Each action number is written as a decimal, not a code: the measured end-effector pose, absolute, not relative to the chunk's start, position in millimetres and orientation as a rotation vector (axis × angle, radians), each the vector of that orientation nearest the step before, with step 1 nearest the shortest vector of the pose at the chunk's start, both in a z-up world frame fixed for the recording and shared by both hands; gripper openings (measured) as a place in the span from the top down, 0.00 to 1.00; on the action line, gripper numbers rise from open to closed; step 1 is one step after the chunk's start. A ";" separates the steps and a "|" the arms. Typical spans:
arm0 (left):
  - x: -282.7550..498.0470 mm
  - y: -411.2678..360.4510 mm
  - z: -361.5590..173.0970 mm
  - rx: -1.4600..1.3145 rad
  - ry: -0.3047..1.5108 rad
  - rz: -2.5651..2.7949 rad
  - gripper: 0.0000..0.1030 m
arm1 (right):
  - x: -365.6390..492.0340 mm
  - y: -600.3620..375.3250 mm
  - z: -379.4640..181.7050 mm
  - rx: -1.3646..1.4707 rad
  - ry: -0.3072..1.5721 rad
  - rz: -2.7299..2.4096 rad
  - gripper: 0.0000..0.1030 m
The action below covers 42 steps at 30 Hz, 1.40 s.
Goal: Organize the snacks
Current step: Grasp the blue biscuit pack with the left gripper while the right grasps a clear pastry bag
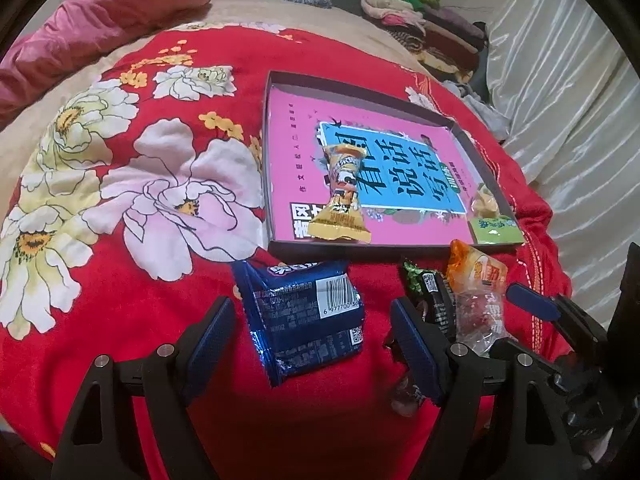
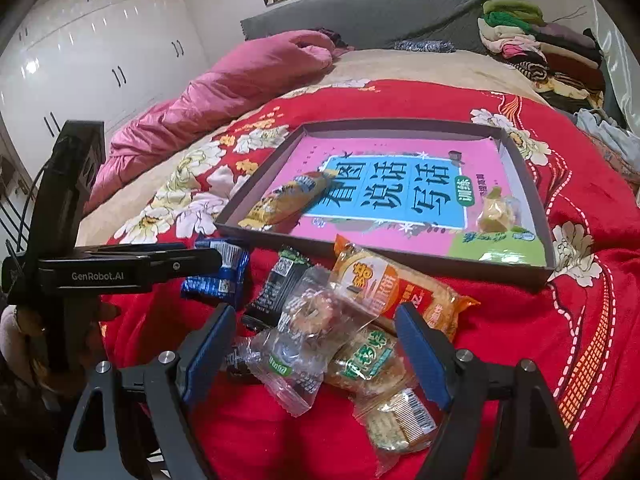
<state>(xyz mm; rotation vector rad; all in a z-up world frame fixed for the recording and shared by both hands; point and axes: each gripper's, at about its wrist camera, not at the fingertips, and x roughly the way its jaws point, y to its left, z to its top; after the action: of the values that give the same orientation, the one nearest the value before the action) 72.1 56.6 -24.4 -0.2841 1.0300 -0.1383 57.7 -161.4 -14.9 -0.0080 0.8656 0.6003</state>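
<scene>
On a bed covered by a red floral blanket (image 1: 168,280), loose snacks lie in a cluster in front of a shallow cardboard tray (image 2: 524,184). Several things are hard to read: the clear-wrapped pieces nearest the right gripper (image 2: 316,354) overlap one another, so where one wrapper ends and the next begins is uncertain, and in the left wrist view the same pile is mostly hidden behind the left gripper's (image 1: 312,344) right finger and the right gripper's dark frame. The print on the wrappers is too small or warped to make out.

The tray is lined with a pink sheet carrying a blue panel of large characters. Inside it lie a yellow-orange twisted-end snack bar (image 1: 344,196) near its left side and a pale yellowish sweet in clear wrap (image 2: 496,210) toward its right front corner, well apart from each other.

Outside the tray, a blue foil packet (image 1: 304,316) lies between the spread fingers of the left gripper, which stands open with neither pad pressing on it. The right gripper is likewise open, its pads apart over a clear-wrapped ring-shaped pastry (image 2: 316,316) and a green-labelled biscuit pack (image 2: 368,356), gripping nothing. Beside them lie a black packet (image 2: 280,288) and an orange-wrapped cake (image 2: 396,284), the latter just before the tray's front wall.
</scene>
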 end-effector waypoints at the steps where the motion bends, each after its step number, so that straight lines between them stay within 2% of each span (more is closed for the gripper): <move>1: 72.4 56.2 -26.0 -0.282 1.035 -0.136 0.21 | 57.8 -160.1 -16.3 -0.011 0.869 0.603 0.21; 8: 74.1 55.0 -32.2 -0.280 1.046 -0.135 0.21 | 61.8 -150.6 -27.9 -0.042 0.901 0.593 0.22; 18: 76.9 52.8 -39.9 -0.274 1.046 -0.120 0.21 | 65.5 -142.0 -34.9 -0.073 0.899 0.635 0.50; 22: 79.3 53.0 -46.0 -0.285 1.051 -0.102 0.21 | 65.3 -138.6 -36.6 -0.090 0.903 0.650 0.55; 30: 83.4 48.1 -53.8 -0.282 1.038 -0.060 0.21 | 61.3 -138.8 -34.9 -0.110 0.893 0.664 0.57; 31: 83.4 47.7 -54.2 -0.278 1.037 -0.058 0.21 | 61.1 -139.3 -34.1 -0.107 0.890 0.665 0.60; 33: 84.0 46.5 -55.4 -0.269 1.037 -0.053 0.24 | 60.6 -141.1 -31.8 -0.098 0.883 0.667 0.60; 37: 85.7 49.4 -57.8 -0.259 1.046 -0.026 0.38 | 61.5 -144.3 -29.9 -0.086 0.878 0.664 0.60; 42: 84.1 55.3 -56.6 -0.277 1.045 -0.028 0.44 | 61.6 -148.1 -24.0 -0.063 0.852 0.676 0.60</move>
<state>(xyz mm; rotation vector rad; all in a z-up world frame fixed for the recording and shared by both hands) 84.1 55.3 -56.6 -0.2773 1.0452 -0.0276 61.6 -148.1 -24.0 -0.0632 0.8524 0.6756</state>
